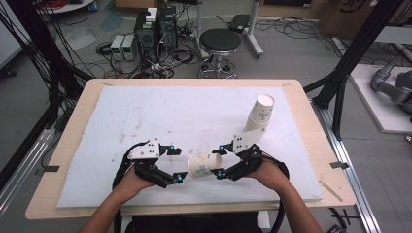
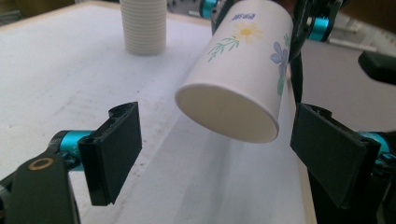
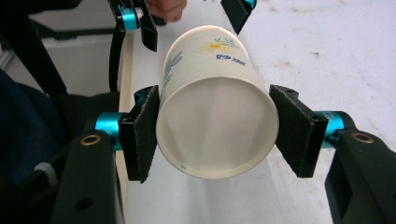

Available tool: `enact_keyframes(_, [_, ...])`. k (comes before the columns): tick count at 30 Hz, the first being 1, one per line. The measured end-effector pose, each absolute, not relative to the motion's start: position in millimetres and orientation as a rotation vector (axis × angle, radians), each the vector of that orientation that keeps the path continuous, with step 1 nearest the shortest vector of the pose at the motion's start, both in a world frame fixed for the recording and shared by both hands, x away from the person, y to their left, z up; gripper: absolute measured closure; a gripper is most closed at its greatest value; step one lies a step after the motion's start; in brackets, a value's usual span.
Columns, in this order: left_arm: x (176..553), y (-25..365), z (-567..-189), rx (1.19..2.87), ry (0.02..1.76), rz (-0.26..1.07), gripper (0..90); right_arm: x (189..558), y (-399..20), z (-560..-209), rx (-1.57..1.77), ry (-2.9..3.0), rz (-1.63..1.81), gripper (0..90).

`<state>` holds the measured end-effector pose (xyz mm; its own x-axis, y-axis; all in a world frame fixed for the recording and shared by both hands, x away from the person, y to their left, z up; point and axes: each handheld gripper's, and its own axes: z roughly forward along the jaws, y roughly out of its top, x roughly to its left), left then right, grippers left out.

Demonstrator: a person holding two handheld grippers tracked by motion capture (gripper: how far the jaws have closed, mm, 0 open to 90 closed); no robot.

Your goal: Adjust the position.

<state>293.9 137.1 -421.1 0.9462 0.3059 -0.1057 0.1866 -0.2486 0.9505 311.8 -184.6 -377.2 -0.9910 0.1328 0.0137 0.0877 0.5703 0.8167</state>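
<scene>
A white paper cup (image 1: 201, 165) printed with flowers lies sideways in the air just above the white mat (image 1: 170, 116), near the table's front edge. My right gripper (image 1: 220, 161) is shut on it, and in the right gripper view its pads press both sides of the cup (image 3: 215, 126) near the open mouth, which faces that camera. My left gripper (image 1: 180, 164) stands open to the cup's left. In the left gripper view the cup's flat base (image 2: 229, 112) points between the two spread jaws, touching neither.
A tall stack of paper cups (image 1: 261, 114) stands on the mat at the back right, also in the left gripper view (image 2: 143, 25). A stool (image 1: 220, 41), computer boxes and cables sit on the floor beyond the table.
</scene>
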Motion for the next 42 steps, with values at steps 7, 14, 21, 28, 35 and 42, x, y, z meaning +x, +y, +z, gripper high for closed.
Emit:
enact_keyframes(7, [291,138,-423,1.755,0.338,0.110,19.2,305,-197,-385,0.217,2.656,1.529,37.7])
enact_keyframes(14, [292,132,-425,1.751,0.331,0.117,16.3,304,-207,-394,0.241,2.596,1.627,37.7])
enact_keyframes(21, [292,126,-426,1.743,0.319,0.109,15.9,304,-210,-393,0.235,2.582,1.658,37.7])
enact_keyframes(28, [293,112,-425,1.760,0.279,0.099,15.9,304,-208,-393,0.223,2.579,1.704,37.7])
enact_keyframes(35, [294,103,-425,1.742,0.250,0.069,16.0,304,-207,-394,0.214,2.583,1.745,37.7])
enact_keyframes(42, [294,99,-425,1.727,0.225,0.035,17.4,303,-204,-396,0.200,2.601,1.799,37.6])
